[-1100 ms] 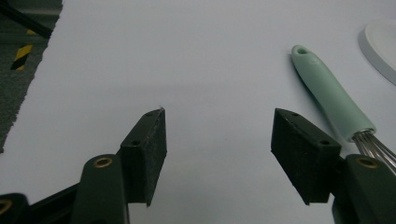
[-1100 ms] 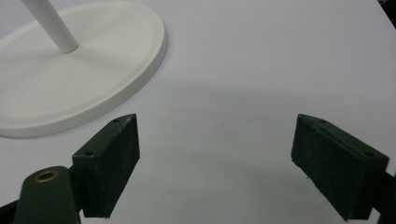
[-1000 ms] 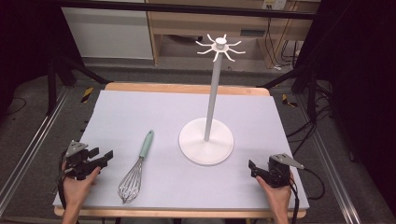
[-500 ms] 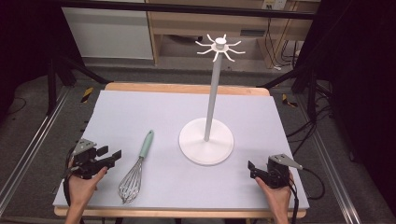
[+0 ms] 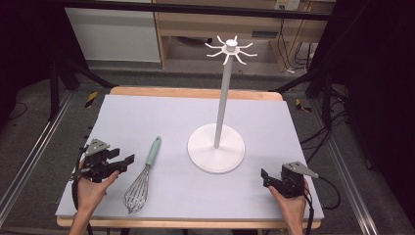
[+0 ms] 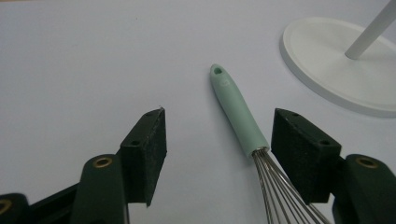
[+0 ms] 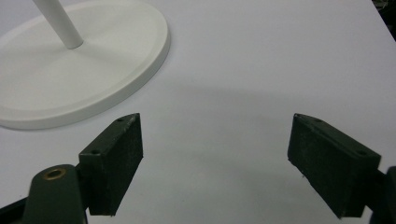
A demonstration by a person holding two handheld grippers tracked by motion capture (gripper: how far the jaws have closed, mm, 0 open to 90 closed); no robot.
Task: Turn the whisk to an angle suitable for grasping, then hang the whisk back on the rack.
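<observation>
- The whisk (image 5: 142, 177) lies flat on the tabletop (image 5: 161, 115), mint-green handle (image 6: 236, 109) pointing away from the person, wire head toward the near edge. It sits left of the white stand (image 5: 217, 147) and apart from its round base.
- The left gripper (image 5: 126, 162) hovers just left of the whisk at the level of the handle's lower end. Its fingers (image 6: 146, 151) stand wide apart and have just been opening further; in the left gripper view the handle's wire end lies between them, nearer the right finger, and neither pad touches it.
- The right gripper (image 5: 265, 177) rests near the front right of the tabletop, well clear of the whisk, its fingers (image 7: 115, 161) apart with nothing between them.
- Judgement — the step in hand is the approach for a pick-up of the whisk, probably to hang it on the hooks (image 5: 230, 48) at the top of the stand.
- To do it well: shift the left gripper so the handle sits midway between the pads, not hard against one; lower until the pads straddle the handle just above the tabletop, then close squarely across its width.
- Grip the mid-handle rather than the wires, which would flex and slip.
- Leave the far end free — the hanging hole (image 6: 216, 71) is there.
</observation>
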